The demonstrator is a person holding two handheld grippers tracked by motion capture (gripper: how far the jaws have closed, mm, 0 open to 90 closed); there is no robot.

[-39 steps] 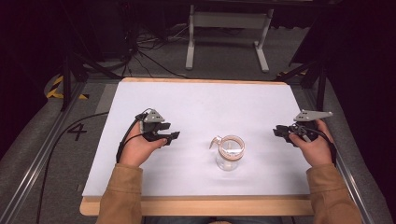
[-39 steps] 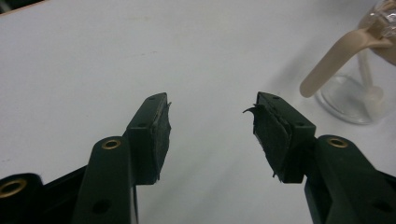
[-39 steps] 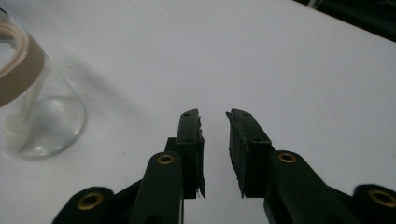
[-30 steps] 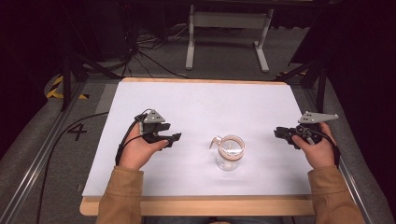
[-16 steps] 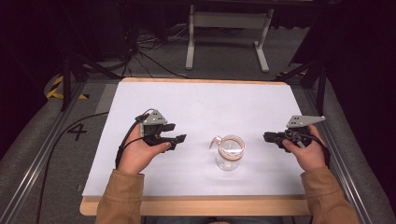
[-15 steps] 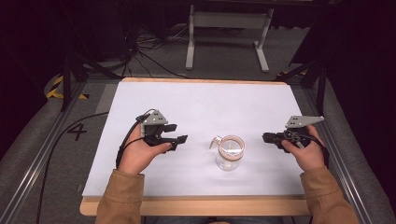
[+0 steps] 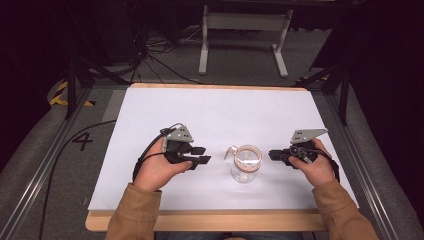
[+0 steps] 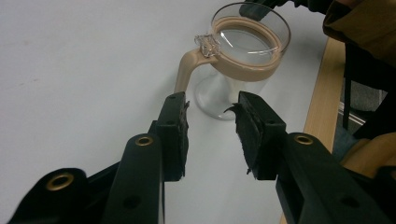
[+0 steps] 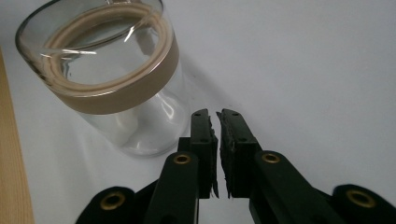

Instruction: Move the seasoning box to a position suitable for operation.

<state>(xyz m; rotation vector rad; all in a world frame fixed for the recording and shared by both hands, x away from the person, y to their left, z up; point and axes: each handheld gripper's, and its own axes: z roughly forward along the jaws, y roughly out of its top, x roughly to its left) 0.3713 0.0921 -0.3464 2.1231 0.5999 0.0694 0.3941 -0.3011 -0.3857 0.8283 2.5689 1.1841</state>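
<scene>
Now both grippers are closing in on the glass jar (image 7: pixel 246 163) standing mid-table: the left gripper (image 8: pixel 212 133), jaws just narrowing yet empty, is nearing its tan handle (image 8: pixel 185 73); the right gripper (image 9: pixel 215 144), nearly clenched, grasps nothing. Next comes steadying the jar.

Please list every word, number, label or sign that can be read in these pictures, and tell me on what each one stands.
"4": a dark numeral on the grey floor left of the table, seen in the high view.
Glass jar: no label or brand can be read on it in any view.
Yellow and black striped marking on the floor at far left: a sign without words.
</scene>
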